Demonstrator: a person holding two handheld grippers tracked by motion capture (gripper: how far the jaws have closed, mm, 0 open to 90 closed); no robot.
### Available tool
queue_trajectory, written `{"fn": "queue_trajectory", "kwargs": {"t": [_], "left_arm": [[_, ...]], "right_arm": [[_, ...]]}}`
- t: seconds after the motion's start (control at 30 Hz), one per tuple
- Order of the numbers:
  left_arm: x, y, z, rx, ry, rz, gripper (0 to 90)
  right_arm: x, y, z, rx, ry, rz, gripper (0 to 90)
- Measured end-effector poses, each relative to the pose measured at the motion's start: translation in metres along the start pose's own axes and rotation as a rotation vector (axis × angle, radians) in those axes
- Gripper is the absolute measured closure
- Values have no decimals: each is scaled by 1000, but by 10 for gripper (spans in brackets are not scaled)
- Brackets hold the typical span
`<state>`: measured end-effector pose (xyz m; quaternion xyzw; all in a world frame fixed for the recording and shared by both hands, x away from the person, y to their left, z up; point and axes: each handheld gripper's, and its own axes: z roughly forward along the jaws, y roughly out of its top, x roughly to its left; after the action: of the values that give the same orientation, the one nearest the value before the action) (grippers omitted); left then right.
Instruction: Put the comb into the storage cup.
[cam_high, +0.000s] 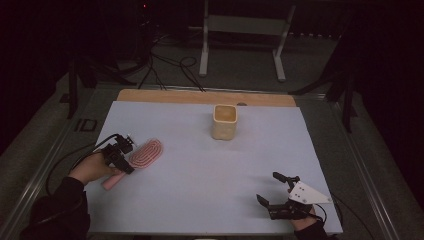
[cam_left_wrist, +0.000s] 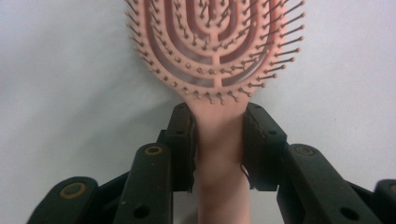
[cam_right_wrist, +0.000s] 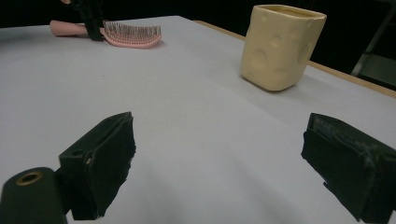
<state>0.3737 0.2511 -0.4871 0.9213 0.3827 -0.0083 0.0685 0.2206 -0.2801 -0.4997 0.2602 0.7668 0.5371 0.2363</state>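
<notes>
Lying bristles-up on the white table cover (cam_high: 200, 165) at about nine o'clock from its centre, the pink hairbrush (cam_high: 145, 154) points its head toward one o'clock and its handle back toward the person's left hand (cam_high: 92, 167). The left gripper (cam_left_wrist: 217, 140) has its jaws closed on the handle's neck, just below the bristled head, pads pressed to both sides. That looks a sound place to hold: the neck is narrow and rigid, probably hard plastic, and the brush should be light (the slotted head is mostly air). The smooth handle could twist or slide between the pads if tilted quickly, and the thin ball-tipped bristles (cam_left_wrist: 219, 42) would bend if squeezed, so the head is best left alone. The right gripper (cam_high: 280, 192) rests at about five o'clock, jaws spread wide with nothing between them. A cream cup (cam_high: 224, 121) stands upright near twelve o'clock, well apart from both.
</notes>
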Motion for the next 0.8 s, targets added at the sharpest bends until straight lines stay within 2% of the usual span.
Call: {"fn": "queue_trajectory", "kwargs": {"t": [0.17, 0.37, 0.53, 0.6, 0.63, 0.8], "left_arm": [[2, -1, 0, -10, -16, -38, 691], [3, -3, 0, -21, -20, -48, 698], [1, -2, -1, -23, -9, -30, 700], [1, -2, -3, -46, 2, -39, 701], [0, -3, -4, -60, 11, -30, 701], [1, -3, -12, -142, 6, -46, 701]], "right_arm": [[0, 0, 0, 0, -2, 0, 91], [0, 0, 0, -1, -1, 1, 91], [0, 0, 0, -1, 0, 1, 91], [0, 0, 0, -1, -3, 2, 91], [-1, 0, 0, -1, -3, 2, 91], [0, 0, 0, -1, -2, -1, 91]]}}
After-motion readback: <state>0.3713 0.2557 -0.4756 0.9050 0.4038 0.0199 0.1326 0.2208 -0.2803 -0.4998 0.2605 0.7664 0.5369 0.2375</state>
